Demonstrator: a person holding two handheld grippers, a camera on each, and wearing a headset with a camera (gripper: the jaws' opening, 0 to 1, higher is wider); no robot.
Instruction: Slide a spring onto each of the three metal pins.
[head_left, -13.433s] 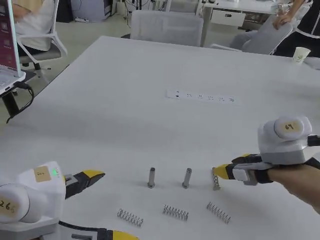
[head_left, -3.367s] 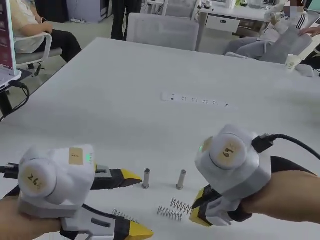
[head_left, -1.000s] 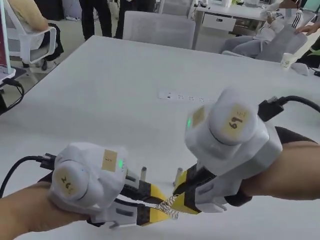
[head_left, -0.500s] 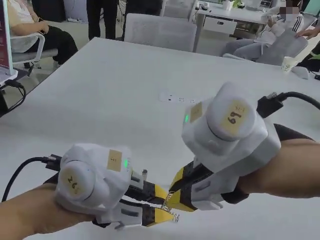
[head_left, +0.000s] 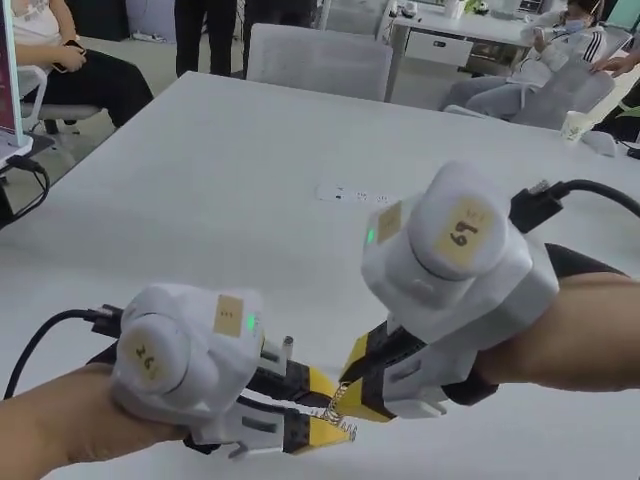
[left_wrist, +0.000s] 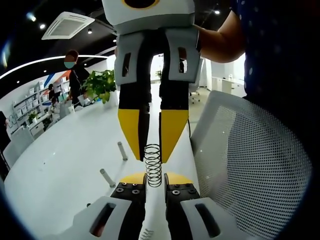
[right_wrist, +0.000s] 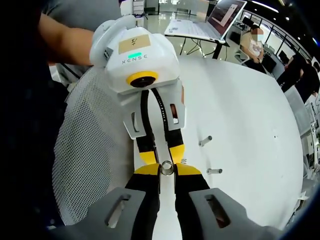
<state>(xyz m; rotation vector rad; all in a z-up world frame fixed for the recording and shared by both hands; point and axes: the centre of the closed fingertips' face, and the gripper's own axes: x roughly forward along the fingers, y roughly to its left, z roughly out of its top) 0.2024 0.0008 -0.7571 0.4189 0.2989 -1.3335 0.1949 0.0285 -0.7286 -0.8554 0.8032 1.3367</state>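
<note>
Two pins (left_wrist: 122, 150) on white table (head_left: 250, 180), power strip (head_left: 355, 195), chairs (head_left: 320, 60) behind, L gripper (left_wrist: 153, 181) & R gripper (right_wrist: 167, 172) fingers (right_wrist: 146, 171) pinching one spring (left_wrist: 153, 162)

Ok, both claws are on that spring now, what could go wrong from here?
First, the spring hangs in the air, caught just at the tips of the left claw and right claw; it could bow and pop free if either squeezes or slips. Second, a pin and a second pin stand close beside the claws, so a sideways swing might knock one over.
</note>
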